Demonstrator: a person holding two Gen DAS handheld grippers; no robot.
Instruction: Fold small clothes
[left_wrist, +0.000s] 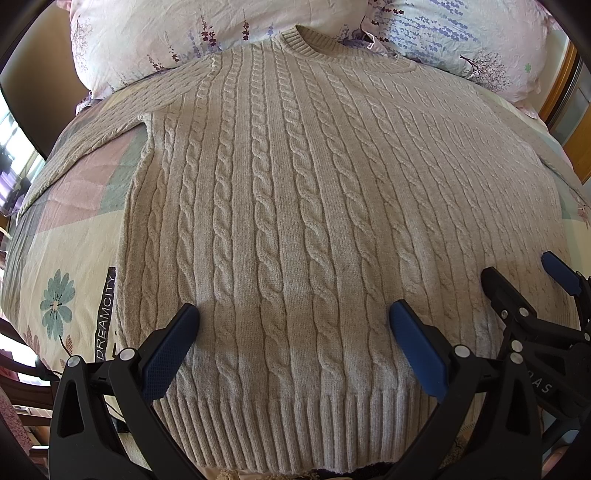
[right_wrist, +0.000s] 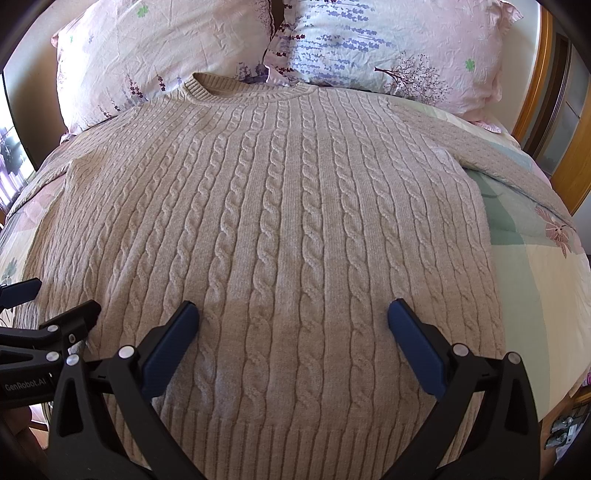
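Pillows (right_wrist: 166, 48) partly hide behind sweater (right_wrist: 280, 206); sleeve ends cropped.

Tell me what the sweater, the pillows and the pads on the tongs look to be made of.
Sweater: thick beige knit, likely wool or acrylic; raised cable twists, ribbed hem, matte and slightly fuzzy.
Pillows: thin woven fabric, probably cotton; fine creases, printed flowers.
Pads: blue rubber or soft plastic by the look; fine dotted texture, on black, slightly glossy plastic arms.

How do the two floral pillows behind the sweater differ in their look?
The left pink floral pillow is mostly plain, with sparse dark purple sprigs and a small green clover. The right pink floral pillow carries dense rows of blue-violet flowers and a bare tree. Both are crumpled and lie behind the collar of the beige cable-knit sweater.
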